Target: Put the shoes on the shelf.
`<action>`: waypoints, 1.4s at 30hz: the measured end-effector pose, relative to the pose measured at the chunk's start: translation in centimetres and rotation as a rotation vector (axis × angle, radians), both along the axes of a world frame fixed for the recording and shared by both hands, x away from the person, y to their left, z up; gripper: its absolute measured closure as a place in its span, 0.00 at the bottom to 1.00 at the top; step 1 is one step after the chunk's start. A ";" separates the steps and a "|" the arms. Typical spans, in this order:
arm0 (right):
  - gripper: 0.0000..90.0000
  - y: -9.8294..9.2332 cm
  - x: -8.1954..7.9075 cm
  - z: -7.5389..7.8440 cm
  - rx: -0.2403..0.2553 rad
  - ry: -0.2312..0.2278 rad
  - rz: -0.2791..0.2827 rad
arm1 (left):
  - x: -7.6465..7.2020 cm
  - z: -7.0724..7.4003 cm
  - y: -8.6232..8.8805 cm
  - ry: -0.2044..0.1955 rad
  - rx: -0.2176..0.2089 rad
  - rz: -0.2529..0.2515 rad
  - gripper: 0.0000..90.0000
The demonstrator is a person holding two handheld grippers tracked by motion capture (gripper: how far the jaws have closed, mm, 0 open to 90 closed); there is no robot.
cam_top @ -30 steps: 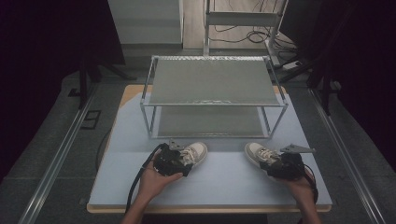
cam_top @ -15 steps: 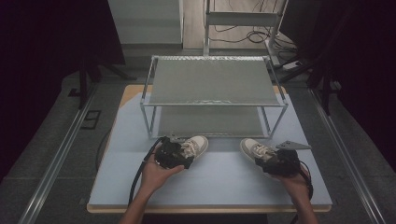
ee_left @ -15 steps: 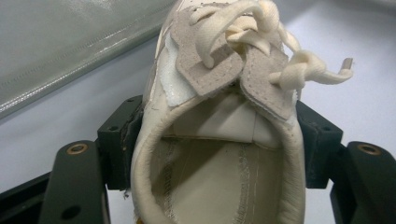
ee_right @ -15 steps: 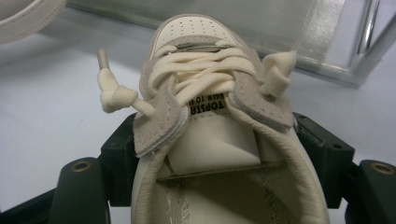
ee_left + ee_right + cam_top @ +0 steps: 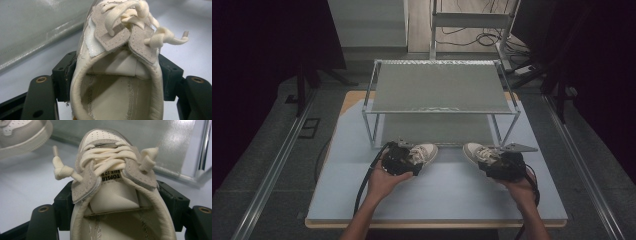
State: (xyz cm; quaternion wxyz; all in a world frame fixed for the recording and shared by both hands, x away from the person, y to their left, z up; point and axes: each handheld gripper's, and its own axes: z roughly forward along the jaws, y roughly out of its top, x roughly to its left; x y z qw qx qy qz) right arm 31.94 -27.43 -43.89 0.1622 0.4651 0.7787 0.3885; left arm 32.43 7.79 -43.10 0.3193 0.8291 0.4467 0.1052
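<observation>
The left gripper (image 5: 404, 159) clamped the heel collar of the left shoe (image 5: 422, 153); the right gripper (image 5: 502, 162) likewise pinched the right shoe (image 5: 477, 152). Both shoes sat near the table's (image 5: 447, 195) middle, toes toward the wire rack (image 5: 439, 92) behind.

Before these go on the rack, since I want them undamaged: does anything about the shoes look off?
Nothing stands out. The left gripper clamps one shoe at its collar, the right gripper the other shoe; both sit straight, laces knotted.
</observation>
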 end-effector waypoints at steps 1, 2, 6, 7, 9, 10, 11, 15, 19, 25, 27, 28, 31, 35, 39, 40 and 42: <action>0.31 0.1 0.1 0.1 0.000 -0.001 0.000 | 0.2 0.0 -0.1 -0.001 0.000 0.002 0.34; 0.31 0.3 0.3 0.2 0.001 0.000 0.000 | 0.4 0.1 -0.2 -0.003 0.001 0.006 0.34; 0.31 0.5 0.8 0.6 0.003 -0.002 -0.006 | 1.0 0.2 -0.3 0.001 0.005 0.009 0.34; 0.31 0.5 0.9 0.7 0.007 -0.002 -0.009 | 1.1 0.2 -0.3 0.000 0.002 0.013 0.34; 0.31 0.7 1.1 0.9 0.013 -0.005 -0.012 | 1.5 0.2 -0.4 0.000 0.003 0.019 0.34; 0.31 0.8 1.3 0.9 0.014 -0.004 -0.011 | 1.6 0.3 -0.5 -0.003 0.006 0.022 0.33; 0.31 1.1 1.6 1.1 0.012 -0.004 -0.008 | 1.9 0.3 -0.6 -0.004 0.008 0.024 0.34; 0.31 1.6 2.1 1.3 0.008 -0.004 -0.007 | 2.4 0.4 -0.8 -0.005 0.008 0.033 0.34; 0.31 2.4 2.8 1.5 0.008 -0.003 -0.006 | 3.0 0.2 -0.9 0.002 0.002 0.040 0.33; 0.31 3.3 3.5 1.6 0.007 -0.003 -0.006 | 3.7 -0.3 -0.8 0.013 0.003 0.053 0.33; 0.31 3.7 3.8 1.5 0.000 0.001 -0.004 | 3.8 -0.3 -0.8 0.013 -0.001 0.056 0.34; 0.31 3.7 3.8 1.5 0.000 0.001 -0.004 | 3.9 -0.4 -0.8 0.015 -0.004 0.060 0.34; 0.31 4.1 4.0 1.4 -0.007 0.003 -0.007 | 4.2 -0.4 -0.9 0.015 -0.005 0.067 0.33; 0.31 4.9 4.5 1.2 -0.014 0.006 -0.007 | 4.7 -0.4 -1.3 0.008 0.005 0.070 0.33; 0.31 5.4 5.1 1.1 -0.012 0.008 -0.012 | 5.2 -0.2 -1.8 0.008 0.012 0.067 0.33; 0.31 5.5 5.3 1.0 -0.012 0.009 -0.013 | 5.4 -0.2 -2.0 0.005 0.017 0.064 0.33; 0.31 5.6 5.6 0.9 -0.011 0.011 -0.019 | 5.7 -0.2 -2.0 0.008 0.015 0.063 0.33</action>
